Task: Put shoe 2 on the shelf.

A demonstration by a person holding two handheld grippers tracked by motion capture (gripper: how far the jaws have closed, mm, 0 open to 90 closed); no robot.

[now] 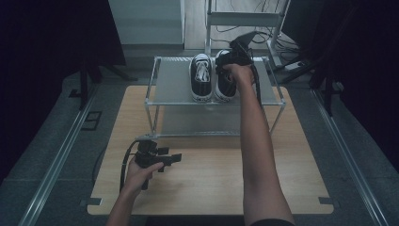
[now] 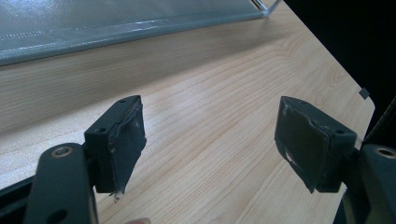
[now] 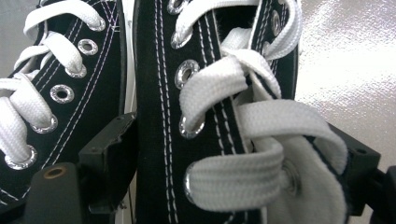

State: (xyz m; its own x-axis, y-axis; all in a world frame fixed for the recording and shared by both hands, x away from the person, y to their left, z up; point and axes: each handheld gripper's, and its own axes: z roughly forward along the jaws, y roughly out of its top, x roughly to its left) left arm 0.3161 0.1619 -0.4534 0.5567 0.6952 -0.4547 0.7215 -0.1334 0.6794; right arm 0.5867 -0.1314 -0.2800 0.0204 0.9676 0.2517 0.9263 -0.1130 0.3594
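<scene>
While the right gripper (image 1: pixel 234 59) straddles the laced upper of the right shoe (image 1: pixel 225 84), jaws on either side, I cannot tell if they pinch. It sits beside its twin (image 1: pixel 201 75) on the shelf (image 1: pixel 171 84). Squeeze squarely. The left gripper (image 1: pixel 173 158) hangs agape over the table (image 1: pixel 211 174).

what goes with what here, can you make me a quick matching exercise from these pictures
Things:
1. left tongs
2. right tongs
3. left shoe
4. rack

States:
A. standing on the wooden table
B. open, low over the table
C. around the right shoe
D. on the top shelf, untouched

Pairs: 1-B, 2-C, 3-D, 4-A
</scene>
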